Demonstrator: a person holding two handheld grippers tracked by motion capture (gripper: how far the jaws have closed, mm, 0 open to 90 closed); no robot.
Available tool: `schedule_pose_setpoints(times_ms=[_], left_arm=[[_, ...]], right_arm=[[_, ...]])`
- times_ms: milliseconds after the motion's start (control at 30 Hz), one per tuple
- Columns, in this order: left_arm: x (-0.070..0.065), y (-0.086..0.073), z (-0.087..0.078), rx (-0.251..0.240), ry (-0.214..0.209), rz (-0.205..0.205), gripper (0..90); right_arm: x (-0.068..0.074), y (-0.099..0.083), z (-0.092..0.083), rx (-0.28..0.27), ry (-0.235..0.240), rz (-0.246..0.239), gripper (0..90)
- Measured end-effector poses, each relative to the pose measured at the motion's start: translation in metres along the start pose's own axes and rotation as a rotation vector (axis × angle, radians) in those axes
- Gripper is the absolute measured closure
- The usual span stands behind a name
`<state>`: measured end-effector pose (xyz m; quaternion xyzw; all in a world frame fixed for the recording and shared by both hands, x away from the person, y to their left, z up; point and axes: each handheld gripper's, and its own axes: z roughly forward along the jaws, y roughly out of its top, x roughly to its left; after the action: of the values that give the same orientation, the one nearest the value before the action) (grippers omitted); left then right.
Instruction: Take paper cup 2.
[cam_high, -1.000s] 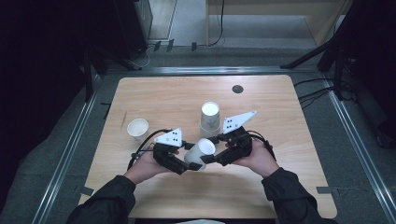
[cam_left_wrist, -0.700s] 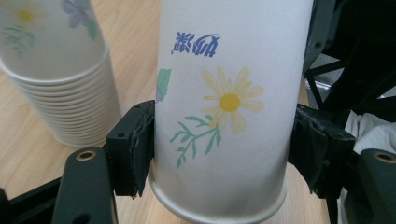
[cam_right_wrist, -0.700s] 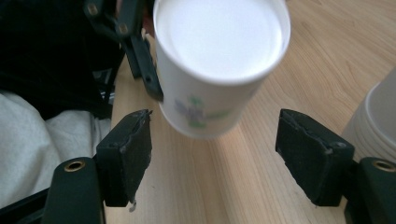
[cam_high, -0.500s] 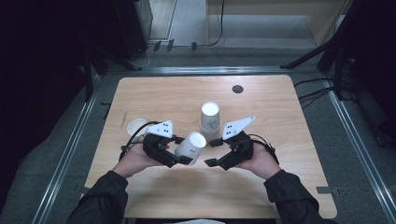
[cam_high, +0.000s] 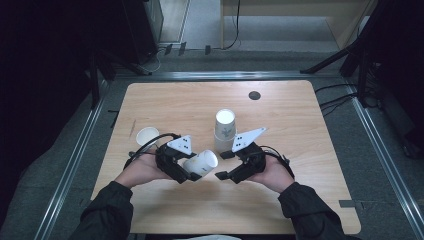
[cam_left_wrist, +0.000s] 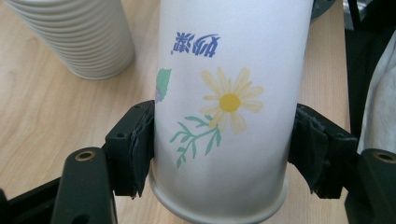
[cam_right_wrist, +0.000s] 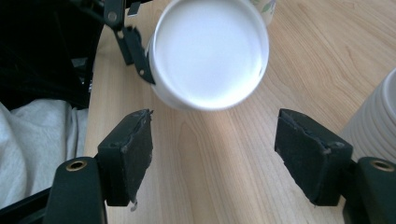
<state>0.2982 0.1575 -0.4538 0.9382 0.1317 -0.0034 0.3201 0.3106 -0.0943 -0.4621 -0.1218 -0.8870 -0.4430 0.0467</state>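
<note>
Pulled apart since a second ago, the left gripper (cam_high: 192, 172) squeezes the white flowered paper cup (cam_high: 201, 163) lying sideways just left of the tall cup stack (cam_high: 225, 131), bottom facing the empty, half-open right gripper (cam_high: 223, 165).

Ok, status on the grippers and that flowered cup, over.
Left gripper shut on the flowered paper cup, held tilted above the table. Right gripper open, jaws just widened, nothing between. Cup stack stands behind; path clear.

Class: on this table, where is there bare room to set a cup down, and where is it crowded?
Free: the far strip behind the cup stack, and the near right corner. Crowded: the middle, around the held cup and single cup.
</note>
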Motion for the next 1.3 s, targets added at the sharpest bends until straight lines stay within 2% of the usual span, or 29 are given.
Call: schedule_pose_setpoints(times_ms=[267, 400, 567, 667, 767, 833, 900, 933, 1100, 1300], left_arm=[[-0.004, 0.009, 0.021, 0.071, -0.034, 0.038, 29.2], [-0.007, 0.011, 0.026, 0.095, -0.042, 0.042, 29.2], [-0.008, 0.012, 0.027, 0.102, -0.047, 0.047, 29.3], [-0.008, 0.011, 0.027, 0.103, -0.044, 0.052, 29.2], [-0.008, 0.01, 0.026, 0.101, -0.042, 0.046, 27.1], [-0.007, 0.009, 0.025, 0.081, -0.033, 0.037, 21.8], [-0.006, 0.009, 0.022, 0.05, -0.02, 0.02, 12.6], [-0.006, 0.009, 0.021, 0.042, -0.01, 0.015, 11.6], [-0.003, 0.006, 0.012, -0.025, -0.001, -0.009, 11.3], [-0.001, 0.004, 0.003, -0.128, -0.023, -0.044, 12.4]], right_arm=[[0.002, 0.0, 0.01, 0.048, 0.013, -0.017, 28.0], [0.003, 0.001, 0.016, 0.062, 0.023, -0.028, 27.9], [0.005, 0.002, 0.02, 0.08, 0.037, -0.038, 31.6], [0.006, 0.003, 0.021, 0.091, 0.053, -0.028, 33.6], [0.006, 0.005, 0.022, 0.091, 0.044, -0.046, 34.1], [0.008, 0.006, 0.021, 0.091, 0.051, -0.038, 34.5], [0.008, 0.007, 0.019, 0.089, 0.047, -0.043, 34.5], [0.007, 0.007, 0.018, 0.08, 0.042, -0.05, 34.5], [0.004, 0.007, 0.009, 0.047, 0.044, -0.041, 34.5], [0.003, 0.007, -0.004, -0.015, 0.037, -0.031, 34.5]])
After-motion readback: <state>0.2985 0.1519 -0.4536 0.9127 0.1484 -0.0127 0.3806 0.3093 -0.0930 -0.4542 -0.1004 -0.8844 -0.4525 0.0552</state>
